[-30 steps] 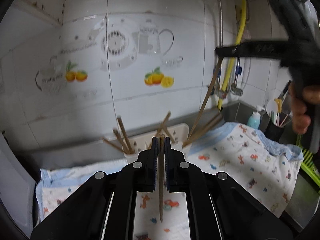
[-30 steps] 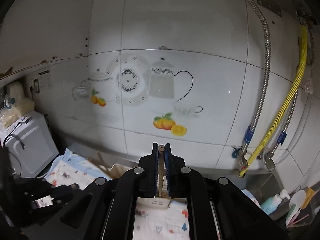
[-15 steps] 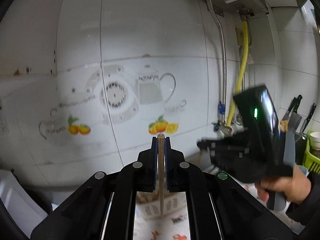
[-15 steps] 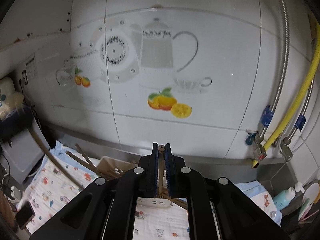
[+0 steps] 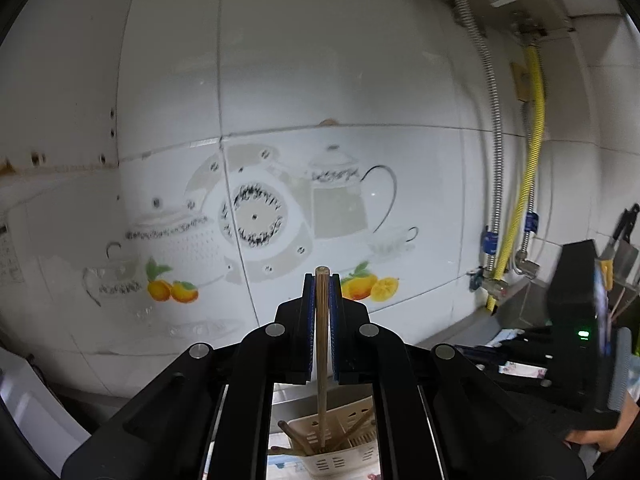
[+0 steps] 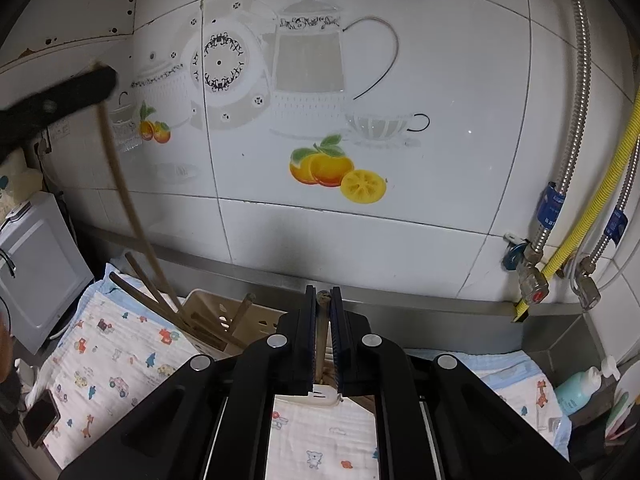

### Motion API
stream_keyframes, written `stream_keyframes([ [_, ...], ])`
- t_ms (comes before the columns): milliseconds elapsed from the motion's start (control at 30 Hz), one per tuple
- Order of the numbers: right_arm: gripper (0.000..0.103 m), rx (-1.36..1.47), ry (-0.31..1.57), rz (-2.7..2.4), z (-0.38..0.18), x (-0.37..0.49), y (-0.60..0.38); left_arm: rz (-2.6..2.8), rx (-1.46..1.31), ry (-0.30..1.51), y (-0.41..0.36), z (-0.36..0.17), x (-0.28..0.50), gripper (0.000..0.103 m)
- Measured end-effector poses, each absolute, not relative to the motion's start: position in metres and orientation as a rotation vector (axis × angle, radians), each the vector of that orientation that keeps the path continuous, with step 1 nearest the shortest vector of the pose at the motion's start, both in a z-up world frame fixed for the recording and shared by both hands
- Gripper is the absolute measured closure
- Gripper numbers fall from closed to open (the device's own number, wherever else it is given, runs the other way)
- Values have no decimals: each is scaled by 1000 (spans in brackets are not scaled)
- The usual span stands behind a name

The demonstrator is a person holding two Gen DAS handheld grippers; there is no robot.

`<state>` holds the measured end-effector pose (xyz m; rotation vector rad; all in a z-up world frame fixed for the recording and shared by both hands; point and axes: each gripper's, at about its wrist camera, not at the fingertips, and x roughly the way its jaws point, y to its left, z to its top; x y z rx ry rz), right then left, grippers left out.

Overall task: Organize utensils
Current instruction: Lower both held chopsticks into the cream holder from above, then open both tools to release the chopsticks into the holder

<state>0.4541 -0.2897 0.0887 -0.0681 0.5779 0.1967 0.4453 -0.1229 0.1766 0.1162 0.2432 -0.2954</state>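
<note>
So we're mid-way through dropping chopsticks into the cream slotted holder [image 6: 224, 320] that sits on the cartoon-print cloth [image 6: 116, 356] on the bench, right up against the tiled wall [image 6: 440, 100].

Our left hand-held gripper [image 5: 321, 320] is pinching a pale chopstick [image 5: 321, 360] upright, with its lower end hanging over the holder, about at its mouth. Our right hand-held gripper [image 6: 323, 332] is pinching a darker chopstick [image 6: 321, 344] the same way; its lower end is hidden behind the fingers, so we can't say if it's over the holder or beside it.

Next move, as we read it: line each tip up over an open spot in the holder, lower, then let go.

Room-wise it's tight. The holder already has several sticks [image 6: 160, 292] leaning out on its left side, so a new one could snag on them. The wall is just behind the holder, and the two grippers are near each other above it, so going one at a time seems safer. The valves and hoses [image 6: 536, 264] are well off to the holder's right.
</note>
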Motion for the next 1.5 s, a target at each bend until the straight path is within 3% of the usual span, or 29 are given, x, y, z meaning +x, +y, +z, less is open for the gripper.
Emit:
stream_keyframes([
  [600, 96, -80, 564, 197, 88, 447, -288, -268, 52, 342, -112, 137, 477, 97],
  [1133, 68, -66, 551, 190, 87, 429, -294, -286, 36, 395, -110, 130, 473, 94],
  [1200, 58, -57, 547, 188, 85, 425, -296, -281, 34, 399, -107, 129, 470, 83],
  [1233, 50, -55, 543, 187, 84, 422, -296, -278, 28, 397, -105, 129, 467, 63],
  [1267, 49, -58, 541, 184, 83, 420, -296, -267, 25, 389, -103, 128, 463, 52],
  [1333, 45, -63, 542, 183, 80, 415, -295, -268, 20, 379, -99, 127, 457, 52],
  [1400, 35, -65, 543, 181, 77, 410, -294, -267, 17, 388, -95, 124, 450, 50],
  [1500, 24, -83, 528, 167, 74, 401, -292, -257, 16, 369, -90, 123, 437, 27],
])
